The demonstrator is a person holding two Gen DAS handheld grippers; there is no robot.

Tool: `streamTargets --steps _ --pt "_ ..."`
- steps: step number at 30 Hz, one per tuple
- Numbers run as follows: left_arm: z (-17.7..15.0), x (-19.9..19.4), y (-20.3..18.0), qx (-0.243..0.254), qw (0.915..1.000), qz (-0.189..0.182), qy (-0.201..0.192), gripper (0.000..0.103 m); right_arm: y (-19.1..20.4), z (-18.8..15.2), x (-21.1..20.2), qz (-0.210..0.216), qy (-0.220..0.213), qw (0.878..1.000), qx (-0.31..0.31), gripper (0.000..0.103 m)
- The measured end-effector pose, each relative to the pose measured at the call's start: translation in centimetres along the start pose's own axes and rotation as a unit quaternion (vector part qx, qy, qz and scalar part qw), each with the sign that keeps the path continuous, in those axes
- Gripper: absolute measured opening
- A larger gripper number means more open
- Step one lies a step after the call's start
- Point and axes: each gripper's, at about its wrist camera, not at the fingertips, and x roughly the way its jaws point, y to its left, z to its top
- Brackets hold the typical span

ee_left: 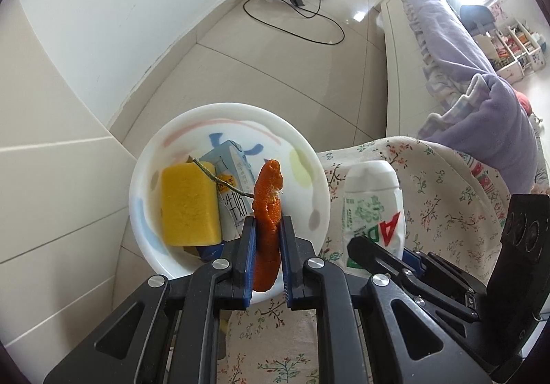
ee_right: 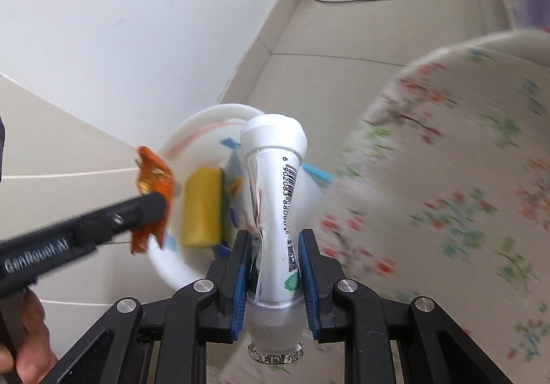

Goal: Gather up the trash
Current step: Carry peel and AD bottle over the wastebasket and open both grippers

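Meanwhile, our left gripper pinched an orange peel over the bowl, while our right gripper squeezed a white bottle.

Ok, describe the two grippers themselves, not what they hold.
Both grippers, left and right, are black linkage frames with silver pivot bolts and ribbed blue finger pads. White lettering runs along the left one's side in the right wrist view. A bare hand shows; no sleeves or gripper cables.

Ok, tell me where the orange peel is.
Left wrist view, centre: orange peel clamped in the left hand-held gripper, above the white bowl, right of the yellow sponge.
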Motion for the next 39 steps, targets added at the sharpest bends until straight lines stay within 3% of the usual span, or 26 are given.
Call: streamTargets --steps 10,13,16,21,29,32,39 --pt "1.2 2.0 -0.4 -0.017 0.9994 -0.029 -0.002 0.016 1.5 1.7 1.1 -0.003 -0.017 1.000 0.010 0.025" --pt "1.7 2.3 -0.3 -0.022 0.9995 -0.021 0.009 0.027 1.2 2.0 0.6 0.002 -0.024 1.000 0.016 0.025" --pt "2.1 1.2 0.3 -0.036 0.9984 -0.044 -0.004 0.034 1.1 1.9 0.3 0.005 -0.030 0.999 0.015 0.025" --pt "2.4 -0.7 2.1 -0.065 0.9970 -0.033 -0.024 0.035 2.5 1.2 1.0 0.005 -0.020 1.000 -0.012 0.025" --pt "2.4 -1.4 4.6 -0.107 0.9935 -0.033 -0.024 0.035 6.0 1.1 4.2 -0.006 -0.007 0.998 -0.065 0.027" --pt "2.4 -1.9 4.4 -0.102 0.9939 -0.030 -0.027 0.035 6.1 1.1 4.4 -0.031 -0.019 0.997 -0.061 0.057" --pt "0.9 -3.5 2.3 -0.055 0.9978 0.005 -0.036 0.035 4.7 0.8 1.3 -0.023 -0.041 0.998 -0.030 0.059"
